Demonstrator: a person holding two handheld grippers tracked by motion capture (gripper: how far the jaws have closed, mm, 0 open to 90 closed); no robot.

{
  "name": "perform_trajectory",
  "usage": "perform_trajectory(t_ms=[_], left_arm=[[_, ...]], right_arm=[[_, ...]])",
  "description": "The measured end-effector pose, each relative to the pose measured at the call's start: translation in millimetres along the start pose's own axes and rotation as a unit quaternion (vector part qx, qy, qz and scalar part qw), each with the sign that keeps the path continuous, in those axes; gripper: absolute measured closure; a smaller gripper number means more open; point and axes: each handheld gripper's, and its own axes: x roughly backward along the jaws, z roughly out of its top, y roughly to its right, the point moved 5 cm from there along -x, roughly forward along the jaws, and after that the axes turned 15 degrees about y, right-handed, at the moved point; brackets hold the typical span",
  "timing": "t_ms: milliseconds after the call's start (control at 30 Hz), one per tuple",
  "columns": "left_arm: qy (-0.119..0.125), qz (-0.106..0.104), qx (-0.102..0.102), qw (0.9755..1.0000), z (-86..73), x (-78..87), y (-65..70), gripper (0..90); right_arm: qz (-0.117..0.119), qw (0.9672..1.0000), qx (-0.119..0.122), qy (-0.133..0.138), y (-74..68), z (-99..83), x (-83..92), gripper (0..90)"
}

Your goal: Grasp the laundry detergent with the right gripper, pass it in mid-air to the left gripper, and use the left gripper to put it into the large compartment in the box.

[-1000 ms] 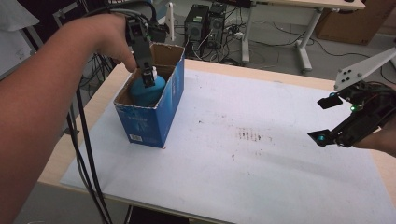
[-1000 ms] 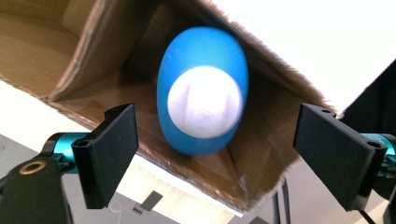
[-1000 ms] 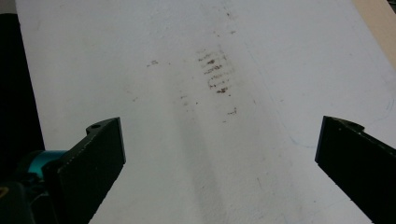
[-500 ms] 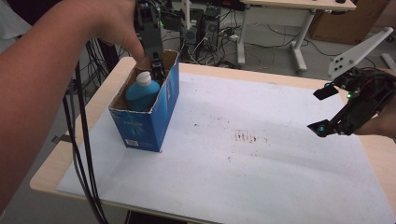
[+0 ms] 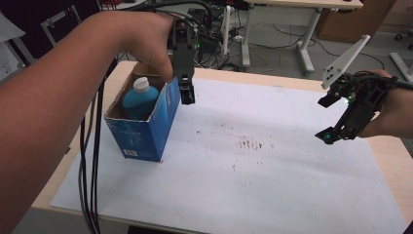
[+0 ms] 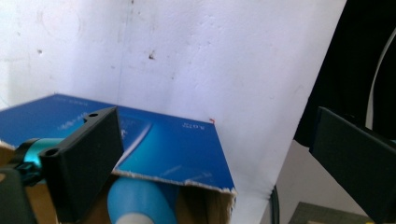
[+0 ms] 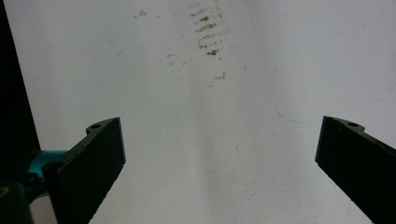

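An open-topped blue cardboard box (image 5: 146,129) stands on the left of the white sheet (image 5: 253,180). Upright inside it is a blue bottle (image 5: 139,100) with a white cap. My left gripper (image 5: 187,96) hangs tip-down just over the box's right wall, apart from the bottle. Its jaws have just been opening and stand wide, gripping nothing. In the left gripper view (image 6: 219,163) the box's blue side (image 6: 173,149) and the bottle (image 6: 140,200) lie below the jaws. My right gripper (image 5: 325,119) hovers open over the sheet's right side, with nothing between its jaws in the right gripper view (image 7: 219,163).
Brown smudges (image 5: 251,144) mark the middle of the sheet. The wooden table edge (image 5: 387,161) borders it on the right. Black cables (image 5: 92,161) hang off the table's left side. Desk legs and equipment (image 5: 302,44) stand on the floor behind.
The left gripper let go of the bottle, rose out of the box and moved right past its wall. The bottle stays in the box. The right gripper shifted slightly.
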Motion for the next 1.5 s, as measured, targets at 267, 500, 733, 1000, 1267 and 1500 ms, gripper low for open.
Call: perform_trajectory(t_ms=[267, 500, 733, 1000, 1267, 1500], left_arm=[[-0.002, -0.006, -0.025, 0.9997, 10.6, -12.0, 0.6, 1.6], [-0.003, -0.016, -0.031, 0.9994, 13.4, -14.5, 2.1, 1.6], [-0.007, -0.014, -0.035, 0.9993, 15.4, -19.0, 2.0, 1.6], [-0.007, -0.02, -0.033, 0.9992, 17.4, -22.8, 3.3, 1.6], [-0.009, -0.021, -0.036, 0.9991, 18.6, -24.4, 3.7, 1.6], [-0.009, -0.021, -0.039, 0.999, 19.7, -26.0, 3.6, 1.6]], right_arm=[[0.003, 0.9995, 0.007, -0.031, 0.8, -1.2, -2.0, 0.6], [0.003, 0.9988, 0.015, -0.046, 4.6, -4.3, -5.9, 0.6], [0.001, 0.9986, 0.014, -0.051, 7.0, -7.5, -7.2, 0.6], [0.001, 0.9981, 0.017, -0.059, 7.1, -8.9, -8.3, 0.6], [-0.002, 0.998, 0.019, -0.06, 7.5, -11.5, -9.5, 0.6], [-0.002, 0.9977, 0.018, -0.065, 5.6, -12.2, -11.0, 0.6]])
